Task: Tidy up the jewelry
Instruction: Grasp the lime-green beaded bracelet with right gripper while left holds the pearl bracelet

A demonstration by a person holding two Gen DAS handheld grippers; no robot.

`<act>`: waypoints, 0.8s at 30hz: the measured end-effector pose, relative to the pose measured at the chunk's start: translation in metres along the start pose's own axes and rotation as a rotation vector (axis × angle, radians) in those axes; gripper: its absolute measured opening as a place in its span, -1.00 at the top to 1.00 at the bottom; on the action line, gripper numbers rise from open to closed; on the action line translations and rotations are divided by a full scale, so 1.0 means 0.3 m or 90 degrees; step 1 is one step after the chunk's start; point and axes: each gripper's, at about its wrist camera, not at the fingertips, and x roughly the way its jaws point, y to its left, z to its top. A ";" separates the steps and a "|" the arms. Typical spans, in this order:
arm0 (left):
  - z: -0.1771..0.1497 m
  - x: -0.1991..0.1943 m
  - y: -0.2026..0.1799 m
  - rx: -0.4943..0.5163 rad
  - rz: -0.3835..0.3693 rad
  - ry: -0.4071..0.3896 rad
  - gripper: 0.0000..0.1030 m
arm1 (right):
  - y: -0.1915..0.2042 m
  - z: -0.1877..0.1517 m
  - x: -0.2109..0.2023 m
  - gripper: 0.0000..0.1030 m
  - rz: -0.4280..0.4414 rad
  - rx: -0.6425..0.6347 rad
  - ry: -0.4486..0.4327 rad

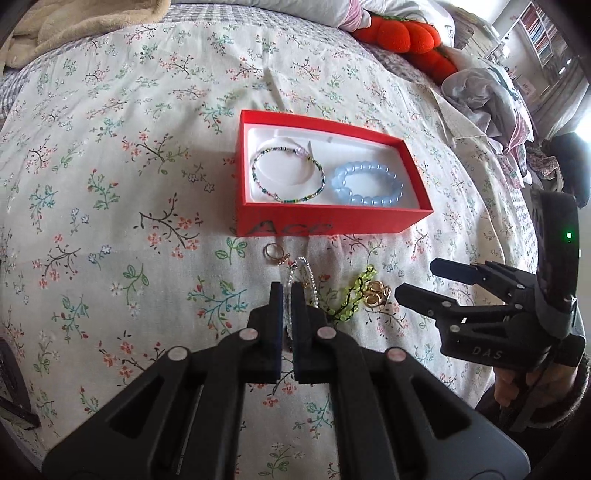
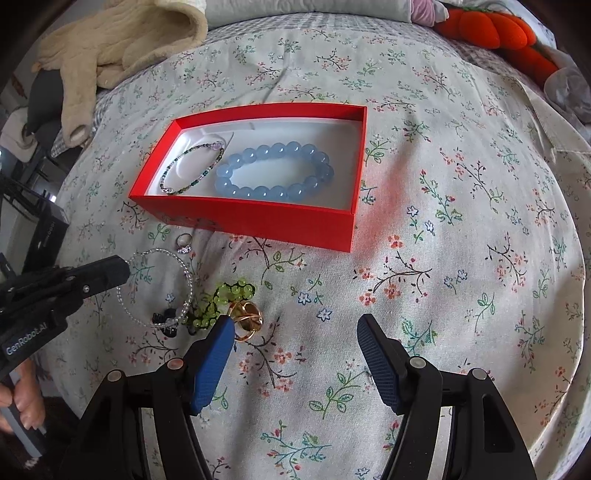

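Observation:
A red box (image 1: 325,221) (image 2: 258,221) with a white lining holds a thin multicolour bead bracelet (image 1: 288,173) (image 2: 192,170) and a pale blue bead bracelet (image 1: 367,184) (image 2: 273,171). In front of it on the bedspread lie a small ring (image 1: 275,253) (image 2: 184,242), a clear bead bracelet (image 1: 308,275) (image 2: 157,288), a green bead piece (image 1: 351,295) (image 2: 221,299) and gold rings (image 1: 376,293) (image 2: 247,317). My left gripper (image 1: 287,291) (image 2: 125,271) is shut on the clear bracelet's edge. My right gripper (image 2: 295,328) (image 1: 413,280) is open and empty, its left finger beside the gold rings.
A floral bedspread (image 2: 443,258) covers the bed. A cream blanket (image 2: 122,40) lies at the far left, an orange plush toy (image 1: 406,37) (image 2: 498,29) and crumpled clothes (image 1: 487,96) at the far right. Shelves (image 1: 543,33) stand beyond the bed.

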 end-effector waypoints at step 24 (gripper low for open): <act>-0.011 -0.019 0.087 -0.016 0.038 -0.007 0.91 | 0.167 0.076 0.091 0.53 0.087 -0.012 0.030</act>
